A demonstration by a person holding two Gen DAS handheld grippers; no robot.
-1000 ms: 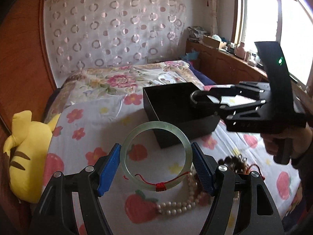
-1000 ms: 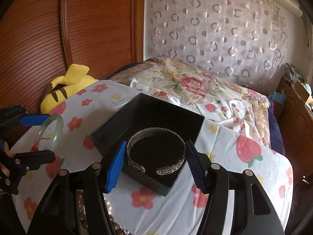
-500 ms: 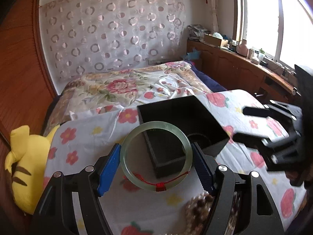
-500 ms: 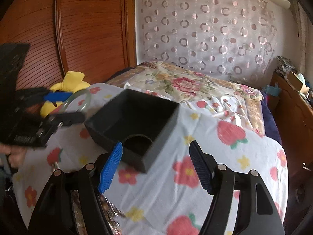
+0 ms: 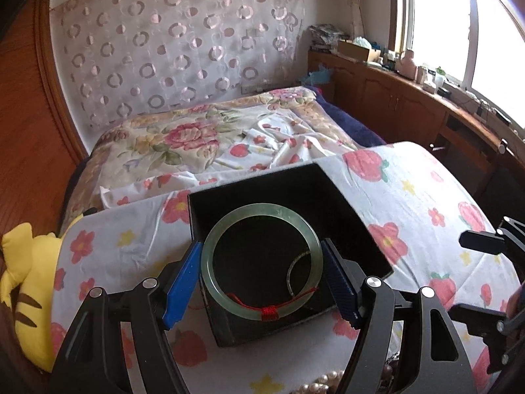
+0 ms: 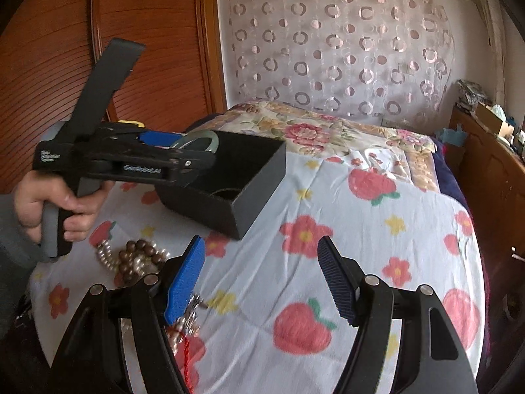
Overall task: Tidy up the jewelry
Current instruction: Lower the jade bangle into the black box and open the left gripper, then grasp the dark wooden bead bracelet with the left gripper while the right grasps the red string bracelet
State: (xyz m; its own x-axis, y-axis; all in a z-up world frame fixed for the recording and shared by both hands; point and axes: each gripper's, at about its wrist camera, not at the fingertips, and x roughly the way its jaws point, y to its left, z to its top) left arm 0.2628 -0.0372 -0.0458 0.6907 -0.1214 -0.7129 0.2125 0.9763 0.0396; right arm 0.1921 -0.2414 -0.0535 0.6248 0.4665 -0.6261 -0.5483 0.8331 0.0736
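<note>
So the left gripper (image 5: 261, 271) has its blue pads clamped on either side of the pale green jade bangle (image 5: 260, 260), which has a red cord (image 5: 269, 311) knotted at the near edge. The bangle hangs right over the open black box (image 5: 347, 223), just ahead of the jaws. Through the ring you can make out a thin silvery bracelet (image 5: 297, 271) lying on the box floor, but only a curved sliver of it shows; the rest is lost in the dark interior.

The right gripper (image 6: 261, 279) has its jaws spread wide with nothing between them, only the strawberry-print sheet (image 6: 344, 239) underneath. The box sits ahead and to the left of them.

Just beside the right gripper's left pad there's a heap of pearl strands and brown beads (image 6: 137, 259). Part of that pile is hidden behind the gripper's frame, so I can't tell how many pieces are in there. From the left wrist view only a few pearls peek out at the bottom edge, cut off.

A hand (image 6: 49, 207) grips the left tool's handle.
</note>
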